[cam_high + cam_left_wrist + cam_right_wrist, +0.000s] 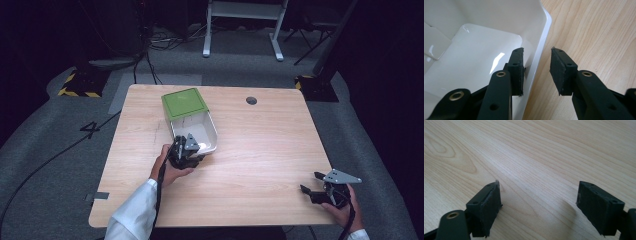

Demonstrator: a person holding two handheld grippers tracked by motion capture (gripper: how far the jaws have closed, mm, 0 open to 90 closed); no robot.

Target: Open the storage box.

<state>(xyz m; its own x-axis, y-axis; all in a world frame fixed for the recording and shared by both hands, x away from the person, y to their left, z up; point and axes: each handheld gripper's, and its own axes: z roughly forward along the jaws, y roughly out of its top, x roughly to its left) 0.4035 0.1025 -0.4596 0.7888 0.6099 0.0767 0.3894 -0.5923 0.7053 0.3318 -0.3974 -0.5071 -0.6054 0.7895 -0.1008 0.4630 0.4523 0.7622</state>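
A white plastic bin (200,131) stands open on the wooden table (265,150), with its green lid (183,103) resting over the far end. My left gripper (189,150) is at the bin's near rim. In the left gripper view the bin's wall (537,57) runs between the jaws of the left gripper (537,51): one pad is inside, close to the wall, the other outside with a strip of table showing between it and the wall. The bin's inside (479,52) looks empty. My right gripper (311,182) rests near the table's front right corner, and its jaws (539,185) stand wide open over bare wood.
A round cable hole (251,100) sits in the table's far right part. Beyond the table are a grey floor with cables (150,65), a white frame (245,30) and yellow-black marked stand bases (80,85).
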